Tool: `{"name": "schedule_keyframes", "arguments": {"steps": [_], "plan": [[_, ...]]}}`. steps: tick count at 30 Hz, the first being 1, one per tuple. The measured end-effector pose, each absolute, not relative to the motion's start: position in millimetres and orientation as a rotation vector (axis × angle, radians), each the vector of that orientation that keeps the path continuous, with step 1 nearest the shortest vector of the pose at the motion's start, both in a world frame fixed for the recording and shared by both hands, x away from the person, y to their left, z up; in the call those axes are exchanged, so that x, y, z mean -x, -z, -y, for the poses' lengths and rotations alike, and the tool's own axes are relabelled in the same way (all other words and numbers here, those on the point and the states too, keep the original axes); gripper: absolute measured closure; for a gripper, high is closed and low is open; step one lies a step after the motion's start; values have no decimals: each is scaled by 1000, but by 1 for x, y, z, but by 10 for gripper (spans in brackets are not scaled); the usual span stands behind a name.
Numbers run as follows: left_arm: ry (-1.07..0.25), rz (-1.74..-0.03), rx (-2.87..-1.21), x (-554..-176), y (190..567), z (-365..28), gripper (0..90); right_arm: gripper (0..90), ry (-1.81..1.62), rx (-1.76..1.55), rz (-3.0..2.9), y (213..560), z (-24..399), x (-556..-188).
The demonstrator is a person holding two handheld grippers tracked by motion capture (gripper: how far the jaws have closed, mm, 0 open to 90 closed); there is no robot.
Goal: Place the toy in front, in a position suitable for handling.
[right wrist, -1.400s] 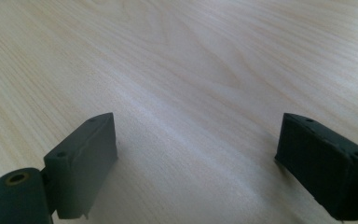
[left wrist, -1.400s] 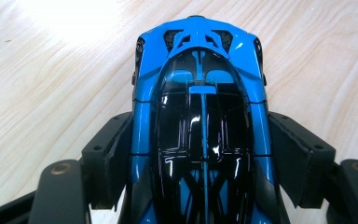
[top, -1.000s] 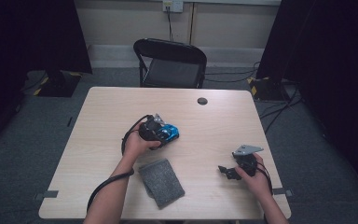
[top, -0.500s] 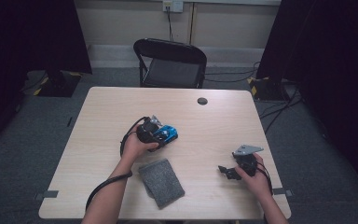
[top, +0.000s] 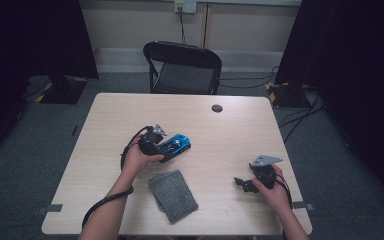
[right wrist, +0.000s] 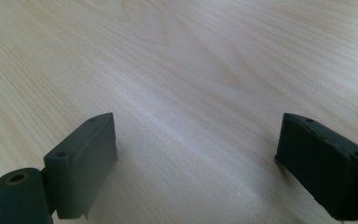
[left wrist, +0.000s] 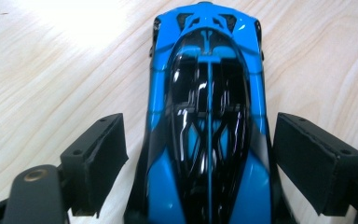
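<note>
Two hands are holding tools over a pale wooden surface [top: 240, 125]

A black folding chair [top: 185, 67] is standing behind the surface, and a grey cloth [top: 173, 195] is lying flat near the front edge, between the two arms. A blue and black toy car [left wrist: 207, 116] is sitting on the wood near the middle, just beyond the cloth. The left tool [left wrist: 200, 156] is sitting around the car with its jaws spread wide, one on each side, not squeezing it. The right tool [right wrist: 200, 158] is resting low over bare wood, well apart from the car, with its jaws spread wide. A small dark round thing [top: 217, 108] is lying near the far edge
</note>
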State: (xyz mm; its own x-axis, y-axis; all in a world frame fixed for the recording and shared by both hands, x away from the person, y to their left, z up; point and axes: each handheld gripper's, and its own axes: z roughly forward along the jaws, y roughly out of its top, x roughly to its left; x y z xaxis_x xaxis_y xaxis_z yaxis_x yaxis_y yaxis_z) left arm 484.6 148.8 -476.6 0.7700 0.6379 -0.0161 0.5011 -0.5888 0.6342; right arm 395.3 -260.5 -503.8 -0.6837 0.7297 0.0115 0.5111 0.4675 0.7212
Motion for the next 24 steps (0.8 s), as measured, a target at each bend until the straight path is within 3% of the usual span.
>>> {"name": "schedule_keyframes", "arguments": {"steps": [18,24], "plan": [[-338,-851,-2188,-464,506,-170,157,116,-1040,-1053,-2422,504,260,-395],[-339,-818,-2183,-462,505,-170,237,116,-1042,-1049,-2426,504,260,-395]]}}
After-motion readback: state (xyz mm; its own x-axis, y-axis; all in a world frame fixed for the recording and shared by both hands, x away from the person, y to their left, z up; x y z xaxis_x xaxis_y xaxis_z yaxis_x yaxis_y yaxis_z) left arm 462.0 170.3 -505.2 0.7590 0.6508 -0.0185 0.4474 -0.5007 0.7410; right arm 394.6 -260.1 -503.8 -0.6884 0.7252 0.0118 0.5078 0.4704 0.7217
